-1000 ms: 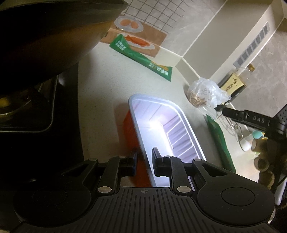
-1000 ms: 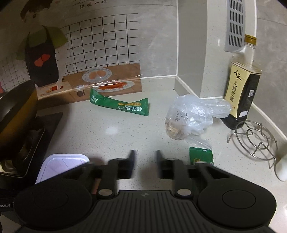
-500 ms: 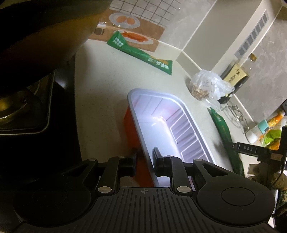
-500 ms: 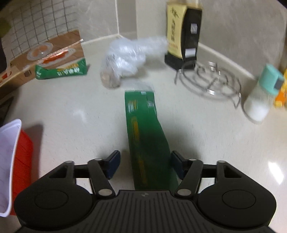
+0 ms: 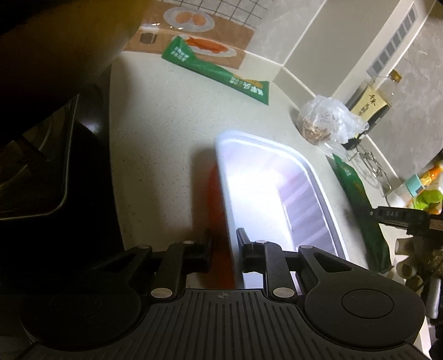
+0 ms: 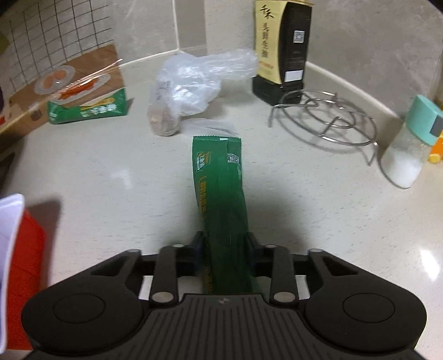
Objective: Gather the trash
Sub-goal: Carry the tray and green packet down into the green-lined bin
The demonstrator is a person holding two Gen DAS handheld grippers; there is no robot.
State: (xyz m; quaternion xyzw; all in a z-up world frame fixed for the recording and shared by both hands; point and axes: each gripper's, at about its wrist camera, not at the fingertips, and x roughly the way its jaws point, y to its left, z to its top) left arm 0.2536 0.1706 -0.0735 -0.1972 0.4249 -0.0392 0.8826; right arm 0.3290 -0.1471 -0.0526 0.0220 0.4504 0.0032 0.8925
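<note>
We had left gripper [image 5: 223, 246] clamped on rim of bin [image 5: 313, 177]. Right gripper [image 6: 224, 249] jaws just closed onto green wrapper [image 6: 220, 188], which lay flat on counter [image 6: 110, 171]. Bin looked empty; second wrapper [image 6: 88, 109] and plastic bag [image 6: 193, 85] uncollected.

Pretty clearly my home kitchen. I'm working over a pale speckled countertop [image 6: 116, 177] that runs into a tiled corner, with a cartoon cooking sticker [image 5: 193, 25] stuck on the wall. A black hob [image 5: 55, 171] with a pan on it sits off to one side. Along the back there's a soy sauce bottle [image 6: 282, 47], a wire steaming rack [image 6: 326, 116] and a salt shaker [image 6: 409, 149] with a teal lid. Usual cooking clutter.
</note>
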